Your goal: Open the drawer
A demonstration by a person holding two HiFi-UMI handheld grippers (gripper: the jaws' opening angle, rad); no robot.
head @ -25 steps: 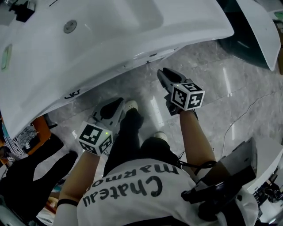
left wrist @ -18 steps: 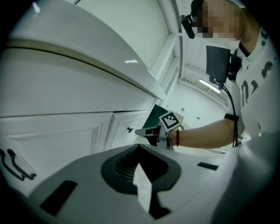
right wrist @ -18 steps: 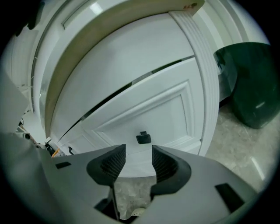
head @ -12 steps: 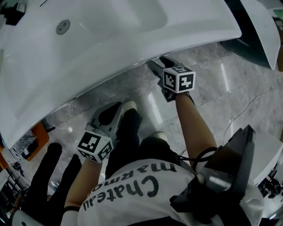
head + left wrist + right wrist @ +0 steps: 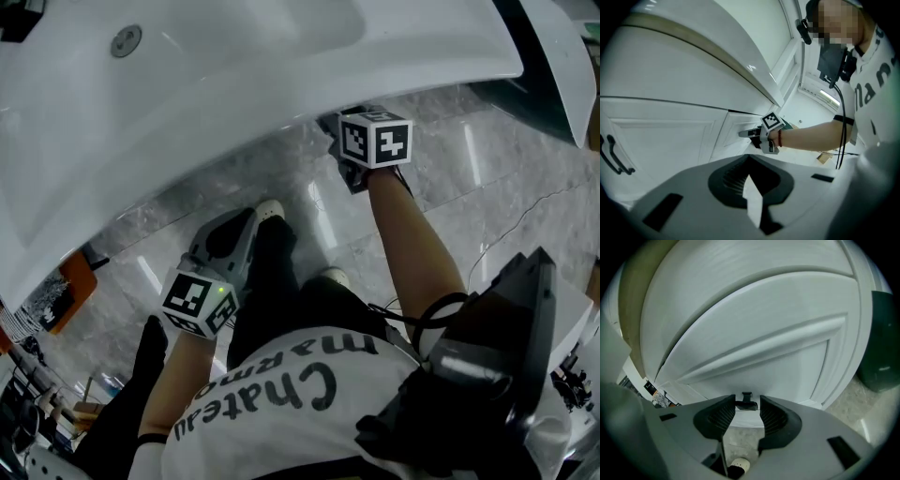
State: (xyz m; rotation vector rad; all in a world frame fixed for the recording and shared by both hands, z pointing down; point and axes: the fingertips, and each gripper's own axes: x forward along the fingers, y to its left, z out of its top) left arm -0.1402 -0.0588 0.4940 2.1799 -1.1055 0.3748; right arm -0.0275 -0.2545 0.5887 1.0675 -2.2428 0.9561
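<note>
Grasp step: drawer handle almost caught
Left gripper hangs idle below the sink top, jaws together and empty. Under that top, the right gripper's jaws are closing either side of the handle, not yet pinching. Next up, likely: clamp firmly, then pull straight out.

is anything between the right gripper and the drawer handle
Nothing visible stands in the way. The right gripper is at the white drawer front, and the dark handle sits between its closing jaws.
</note>
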